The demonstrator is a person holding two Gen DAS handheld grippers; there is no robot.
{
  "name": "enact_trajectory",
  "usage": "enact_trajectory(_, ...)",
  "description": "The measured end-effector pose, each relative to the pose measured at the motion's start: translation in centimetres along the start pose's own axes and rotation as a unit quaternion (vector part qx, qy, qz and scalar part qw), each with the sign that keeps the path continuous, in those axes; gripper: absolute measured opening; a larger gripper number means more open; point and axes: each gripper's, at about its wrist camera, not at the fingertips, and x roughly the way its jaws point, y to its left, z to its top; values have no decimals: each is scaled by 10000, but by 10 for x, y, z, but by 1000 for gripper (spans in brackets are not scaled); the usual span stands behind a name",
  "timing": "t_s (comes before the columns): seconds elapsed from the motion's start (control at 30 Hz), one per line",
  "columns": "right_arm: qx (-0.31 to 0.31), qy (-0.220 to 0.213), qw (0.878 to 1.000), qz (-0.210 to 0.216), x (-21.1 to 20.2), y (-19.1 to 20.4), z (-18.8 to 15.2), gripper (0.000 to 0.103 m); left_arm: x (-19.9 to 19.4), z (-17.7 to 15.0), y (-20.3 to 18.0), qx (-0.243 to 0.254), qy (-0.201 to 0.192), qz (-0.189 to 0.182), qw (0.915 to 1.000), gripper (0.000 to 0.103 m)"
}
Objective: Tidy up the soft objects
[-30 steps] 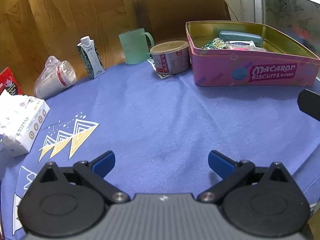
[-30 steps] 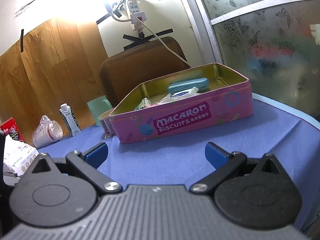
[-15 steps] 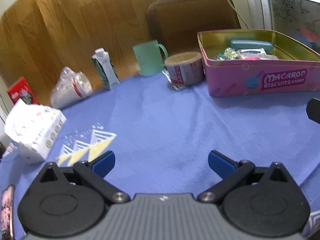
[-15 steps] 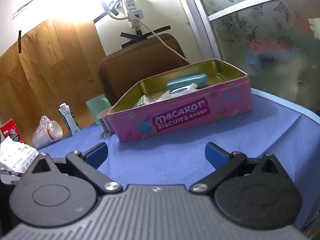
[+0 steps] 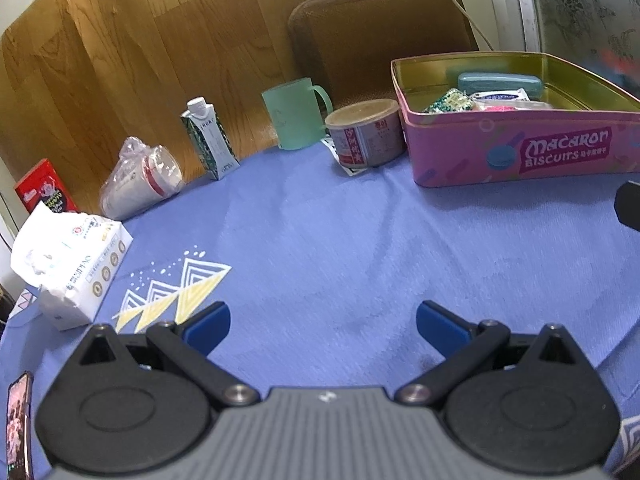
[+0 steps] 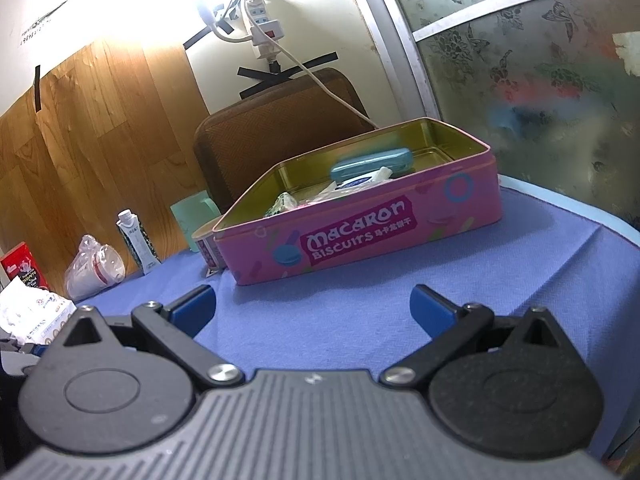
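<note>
Left gripper (image 5: 322, 326) and right gripper (image 6: 312, 310) spread wide, empty, above blue tablecloth (image 5: 360, 248); pink biscuit tin (image 5: 520, 148) at two o'clock, tissue pack (image 5: 68, 264) at nine.

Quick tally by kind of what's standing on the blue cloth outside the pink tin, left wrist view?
Drinkware: 2, green mug, bagged cups
Cartons and boxes: 2, milk carton, red box
Round tub: 1
Tissue pack: 1
Phone: 1
Total: 7
</note>
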Motion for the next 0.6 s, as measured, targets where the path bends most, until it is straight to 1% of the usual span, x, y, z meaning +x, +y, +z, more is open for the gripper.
enact_trajectory(0.23, 30, 22, 10000, -4, 0, -1, 0, 103, 4, -3, -3, 48, 211, -274, 9994, 103)
enact_trajectory(0.6, 64, 43, 10000, -12, 1, -2, -1, 103, 3, -4, -6, 121, 271, -435, 9986, 103)
